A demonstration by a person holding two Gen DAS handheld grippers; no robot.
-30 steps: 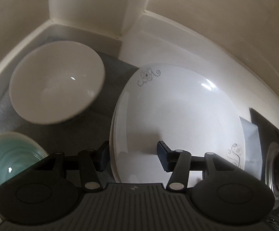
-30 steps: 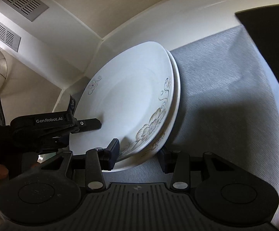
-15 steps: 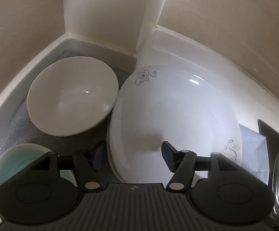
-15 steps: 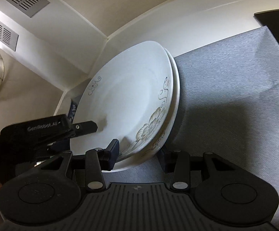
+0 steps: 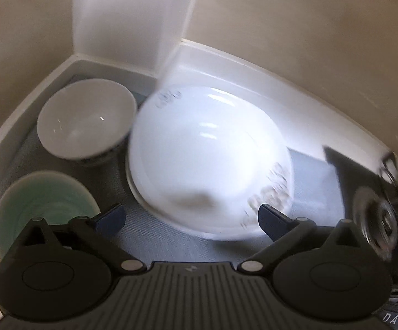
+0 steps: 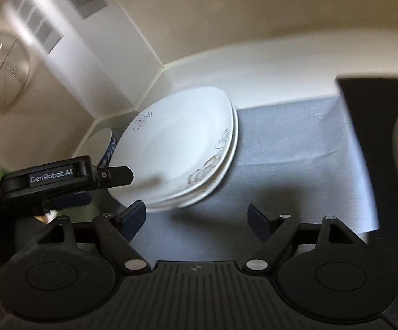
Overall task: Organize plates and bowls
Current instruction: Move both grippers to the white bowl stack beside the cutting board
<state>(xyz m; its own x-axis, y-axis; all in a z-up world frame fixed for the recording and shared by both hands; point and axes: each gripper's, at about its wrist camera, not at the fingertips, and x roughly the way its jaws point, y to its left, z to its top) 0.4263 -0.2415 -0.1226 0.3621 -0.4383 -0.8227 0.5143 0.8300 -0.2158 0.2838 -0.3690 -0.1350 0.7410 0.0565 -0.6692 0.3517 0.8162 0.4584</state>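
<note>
A stack of white plates with grey flower prints lies on the grey mat in the counter corner; the right wrist view shows the same plates. My left gripper hovers above their near edge, its jaws opening wide with nothing between them. My right gripper is also opening, pulled back from the plates' near rim, holding nothing. A white bowl stands left of the plates and a pale green bowl nearer, at the left. In the right wrist view the left gripper shows side-on at the left.
The grey mat runs right of the plates to a black stove top. A burner sits at the right in the left wrist view. Cream walls and a white ledge close the corner behind the dishes.
Both grippers opened wide, let go of the plate rim and drew up and back. The plates now lie farther off in both views.
</note>
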